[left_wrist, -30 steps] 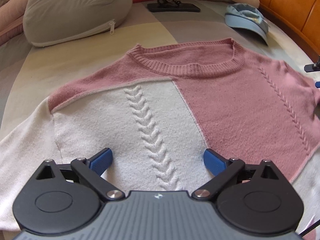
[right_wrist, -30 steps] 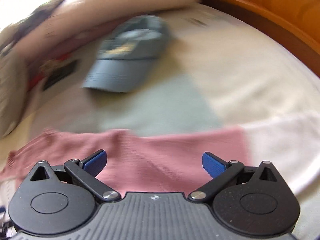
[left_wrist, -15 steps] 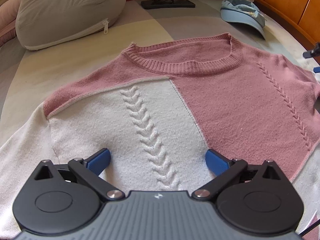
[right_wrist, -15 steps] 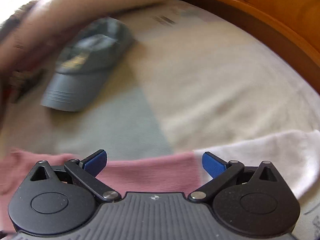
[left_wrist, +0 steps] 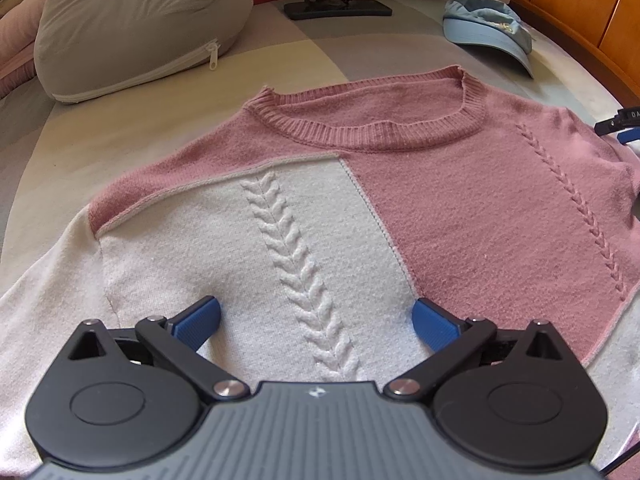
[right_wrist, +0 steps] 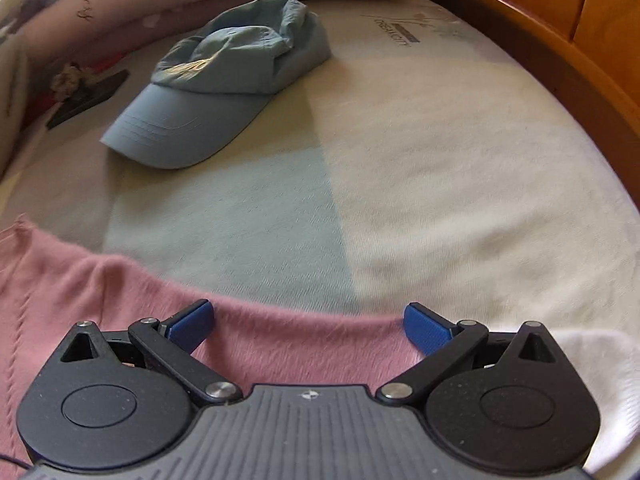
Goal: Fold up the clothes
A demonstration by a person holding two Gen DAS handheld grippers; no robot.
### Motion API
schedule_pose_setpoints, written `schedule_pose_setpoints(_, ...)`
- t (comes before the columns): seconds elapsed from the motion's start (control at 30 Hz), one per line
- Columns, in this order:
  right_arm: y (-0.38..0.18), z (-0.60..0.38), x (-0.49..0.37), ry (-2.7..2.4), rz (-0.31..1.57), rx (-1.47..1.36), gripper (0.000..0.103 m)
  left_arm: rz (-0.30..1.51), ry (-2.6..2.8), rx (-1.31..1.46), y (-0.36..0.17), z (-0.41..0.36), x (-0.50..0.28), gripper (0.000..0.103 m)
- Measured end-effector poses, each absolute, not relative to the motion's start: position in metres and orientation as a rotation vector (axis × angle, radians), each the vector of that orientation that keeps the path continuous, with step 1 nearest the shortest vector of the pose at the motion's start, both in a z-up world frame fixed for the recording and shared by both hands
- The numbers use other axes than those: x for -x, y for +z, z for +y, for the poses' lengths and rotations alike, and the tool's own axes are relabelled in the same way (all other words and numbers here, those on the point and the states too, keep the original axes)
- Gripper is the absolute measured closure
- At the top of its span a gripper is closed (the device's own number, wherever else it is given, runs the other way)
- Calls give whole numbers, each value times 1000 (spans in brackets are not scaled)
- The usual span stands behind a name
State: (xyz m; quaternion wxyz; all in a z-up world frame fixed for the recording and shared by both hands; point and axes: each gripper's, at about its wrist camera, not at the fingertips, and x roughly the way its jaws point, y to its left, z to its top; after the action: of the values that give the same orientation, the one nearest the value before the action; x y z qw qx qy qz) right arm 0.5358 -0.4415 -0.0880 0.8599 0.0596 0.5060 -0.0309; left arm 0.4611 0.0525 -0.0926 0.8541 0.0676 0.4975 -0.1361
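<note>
Pink-and-white cable-knit sweater (left_wrist: 360,208) spread flat on pale patchwork bedsheet (right_wrist: 440,168). Left gripper (left_wrist: 316,316) held wide apart over white panel, nothing gripped. Right gripper (right_wrist: 308,320) likewise spread, empty, over pink sleeve. "cat" read on grey zipped cushion (left_wrist: 132,28). Light-blue cap (right_wrist: 224,80) beyond; sheet print partly legible.

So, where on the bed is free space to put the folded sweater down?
Free: the bed sheet between the cap, the sweater sleeve and the wooden frame; also the strip between pillow and sweater. Crowded: the far edge, with the dark flat item.
</note>
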Motion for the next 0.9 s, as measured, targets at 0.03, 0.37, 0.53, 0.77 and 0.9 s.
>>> schedule_pose_setpoints(0.03,-85,-438,-537,-75,1068,-117,0,1048,-284,-142,-93,52,-461,1)
schedule_pose_setpoints(0.37,-81,-403,-466,-55,1085,7,0,1044,-267,-138,-93,52,-461,1)
schedule_pose_setpoints(0.53,-83,-413,-440,-67,1043,16,0,1055,-271,-141,-92,52,-463,1)
schedule_pose_setpoints(0.77,-54,-409,-439,-52,1016,-105,0,1052,-256,-140,-93,51,-461,1)
schedule_pose_setpoints(0.9,-72,-389,-446,1,1049,-94,0,1053,-259,-142,-93,51,-462,1)
